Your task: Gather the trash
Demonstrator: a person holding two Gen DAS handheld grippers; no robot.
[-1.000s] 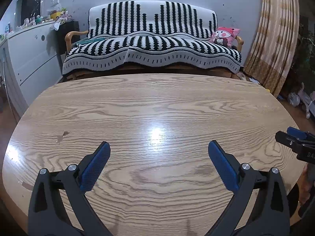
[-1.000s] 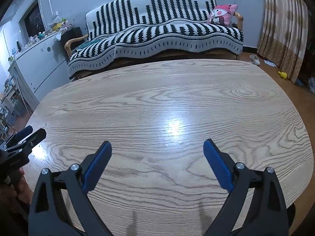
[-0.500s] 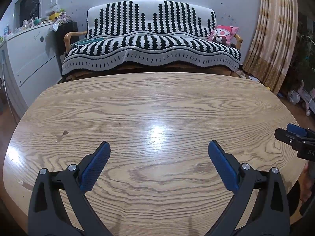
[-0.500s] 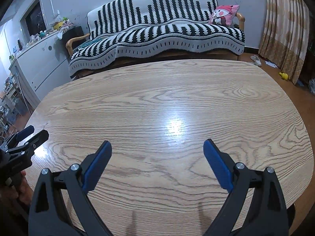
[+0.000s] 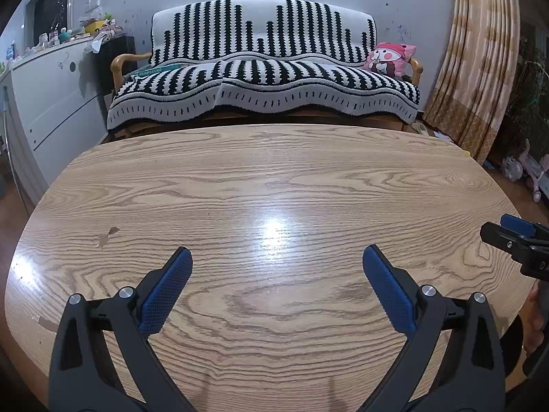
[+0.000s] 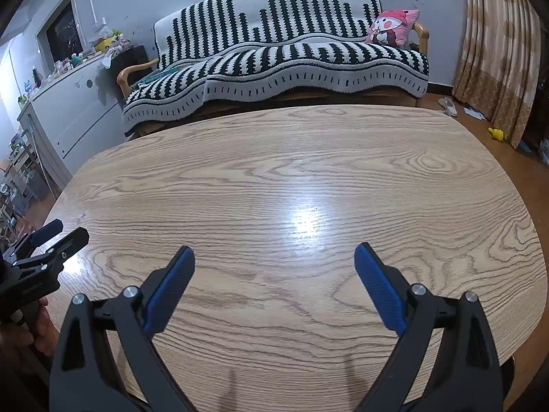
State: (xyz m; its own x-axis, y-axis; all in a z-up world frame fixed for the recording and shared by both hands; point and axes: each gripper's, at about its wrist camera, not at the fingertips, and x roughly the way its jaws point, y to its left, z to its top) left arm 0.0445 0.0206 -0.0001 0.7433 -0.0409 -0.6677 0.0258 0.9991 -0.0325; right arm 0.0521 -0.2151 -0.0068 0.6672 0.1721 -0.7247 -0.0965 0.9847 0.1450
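Observation:
No trash shows on the oval wooden table (image 5: 274, 178), which also fills the right wrist view (image 6: 308, 171). My left gripper (image 5: 277, 257) is open and empty above the near part of the table. My right gripper (image 6: 274, 257) is open and empty too. The right gripper's tip (image 5: 514, 237) shows at the right edge of the left wrist view. The left gripper's tip (image 6: 51, 237) shows at the left edge of the right wrist view. A small dark mark (image 5: 108, 235) lies on the table's left side.
A sofa with a black-and-white striped cover (image 5: 264, 82) stands behind the table, with a pink cushion (image 5: 387, 60) at its right end. A white cabinet (image 5: 51, 96) with clutter on top is at the left. Curtains (image 5: 480, 68) hang at the right. Small items lie on the floor (image 6: 495, 133).
Both views have shifted slightly; the table and sofa sit a little higher in the left wrist view. Both grippers stay open and empty.

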